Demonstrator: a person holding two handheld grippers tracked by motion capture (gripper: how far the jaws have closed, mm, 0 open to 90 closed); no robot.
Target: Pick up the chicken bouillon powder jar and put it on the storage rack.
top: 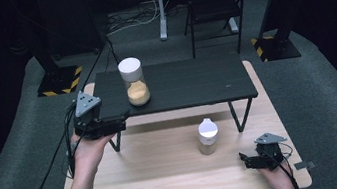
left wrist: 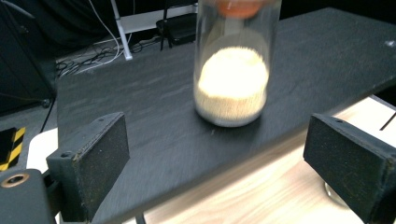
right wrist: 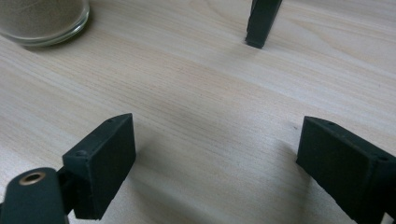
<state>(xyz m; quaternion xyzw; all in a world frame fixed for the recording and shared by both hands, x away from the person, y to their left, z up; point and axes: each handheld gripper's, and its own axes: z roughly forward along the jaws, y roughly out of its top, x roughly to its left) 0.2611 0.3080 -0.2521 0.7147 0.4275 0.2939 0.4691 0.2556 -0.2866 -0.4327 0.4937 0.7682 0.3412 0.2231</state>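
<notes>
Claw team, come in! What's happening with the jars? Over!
Left claw open, facing tall jar on black shelf. Right claw open, low over table. Small jar untouched. Nothing blocking.

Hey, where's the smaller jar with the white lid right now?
In the high view the smaller jar stands upright on the light wooden table, right of centre, just in front of the black shelf and up-left of the right hand-held gripper.

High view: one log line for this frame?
left gripper: open, facing tall jar on black shelf | right gripper: open, empty, low over table | small jar: on table, untouched
</notes>
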